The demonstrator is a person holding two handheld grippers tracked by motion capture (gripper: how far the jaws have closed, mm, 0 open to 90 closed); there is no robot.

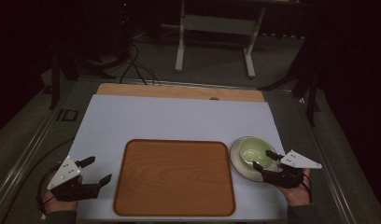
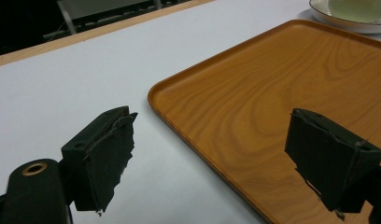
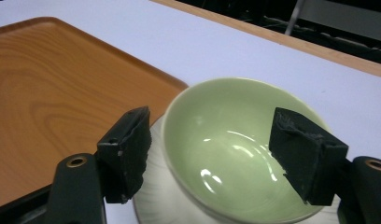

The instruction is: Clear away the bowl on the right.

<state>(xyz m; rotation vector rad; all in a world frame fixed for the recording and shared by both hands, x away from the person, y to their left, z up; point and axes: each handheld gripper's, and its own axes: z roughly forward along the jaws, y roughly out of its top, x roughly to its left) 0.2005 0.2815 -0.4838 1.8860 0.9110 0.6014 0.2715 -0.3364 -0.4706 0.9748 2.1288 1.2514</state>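
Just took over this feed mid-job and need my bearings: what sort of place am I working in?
Most likely a lab or recording workspace, not a kitchen. A white mat covers the table, cables trail across the dim floor behind it, and a bare metal stand sits beyond. A wooden tray and a green bowl on a saucer are laid out.

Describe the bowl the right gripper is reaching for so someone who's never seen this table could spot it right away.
Start at the big wooden tray on the white table. Just off its right edge sits a white saucer, and the bowl stands on it, with the open right gripper at it. It is the one pale green, glossy, empty thing there.
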